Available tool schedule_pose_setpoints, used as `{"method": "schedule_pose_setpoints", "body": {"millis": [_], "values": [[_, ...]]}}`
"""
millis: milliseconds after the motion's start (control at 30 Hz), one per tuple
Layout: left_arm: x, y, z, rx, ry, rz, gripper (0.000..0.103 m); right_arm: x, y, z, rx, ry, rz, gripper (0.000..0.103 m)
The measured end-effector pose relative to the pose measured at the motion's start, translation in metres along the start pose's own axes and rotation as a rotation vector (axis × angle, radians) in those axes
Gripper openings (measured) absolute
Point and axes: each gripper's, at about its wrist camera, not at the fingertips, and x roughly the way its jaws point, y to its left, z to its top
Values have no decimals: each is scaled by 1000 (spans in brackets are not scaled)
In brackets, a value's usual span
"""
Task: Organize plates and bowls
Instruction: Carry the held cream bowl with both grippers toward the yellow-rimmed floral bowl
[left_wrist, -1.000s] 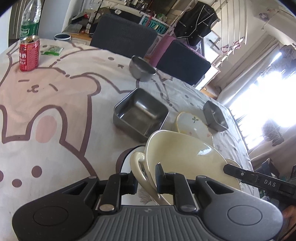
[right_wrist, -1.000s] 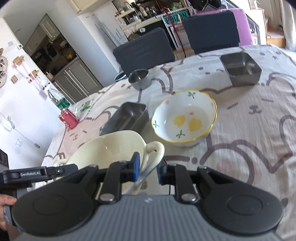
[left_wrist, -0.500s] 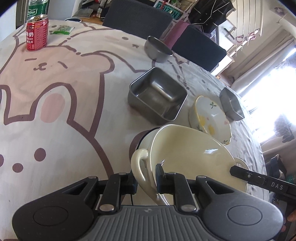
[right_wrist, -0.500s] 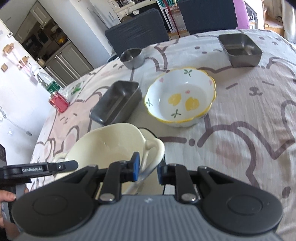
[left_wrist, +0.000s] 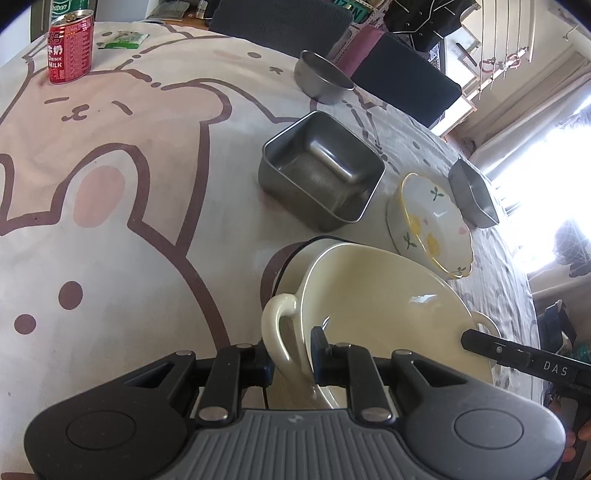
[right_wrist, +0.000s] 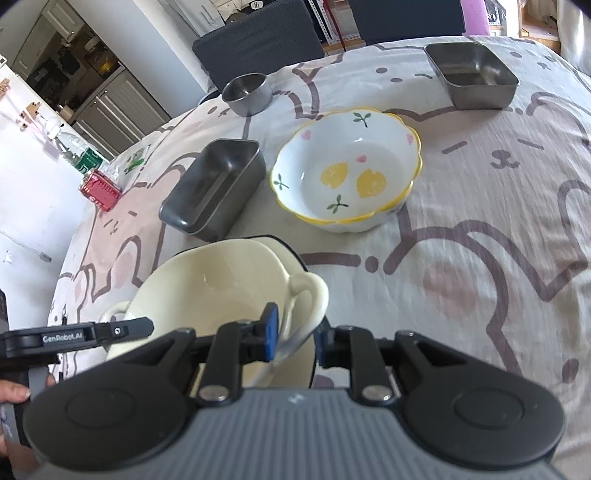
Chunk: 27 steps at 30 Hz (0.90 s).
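Since the earlier frames both cameras are tipping further down toward the table, so the dishes are sitting lower in each view and the red milk can (left_wrist: 70, 50) is now showing at the upper left of the left wrist view.

I am holding the cream two-handled bowl (left_wrist: 376, 306) with both tools. My left gripper (left_wrist: 291, 363) is closed to a narrow gap on the bowl's near handle and rim, at the lower centre of its frame: one finger is outside the handle loop, the other finger (left_wrist: 318, 339) is inside the bowl wall. My right gripper (right_wrist: 295, 332) is clamping the opposite handle the same way, with its blue pad (right_wrist: 270, 325) pressing inside the rim, at the lower centre of its own frame. Whether the bowl is touching the cloth I cannot tell; a dark round rim is peeking out beneath it.

Above the cream bowl, mid-frame, the square steel tin (left_wrist: 321, 170) is standing open on the bunny-print tablecloth (left_wrist: 122, 229). Just right of it the flowered bowl (left_wrist: 430, 225) with the yellow edge is resting on the cloth. A second steel tin (left_wrist: 474, 195) is lying further right, near the bright window. The small round steel bowl (left_wrist: 323, 79) is standing toward the top centre, near the dark chairs (left_wrist: 402, 77).
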Motion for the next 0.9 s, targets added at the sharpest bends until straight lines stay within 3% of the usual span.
{"method": "schedule_pose_setpoints", "body": {"millis": [900], "values": [[7, -2, -1, 9, 43, -3, 19, 8, -5, -1, -3, 66, -25, 26]]}}
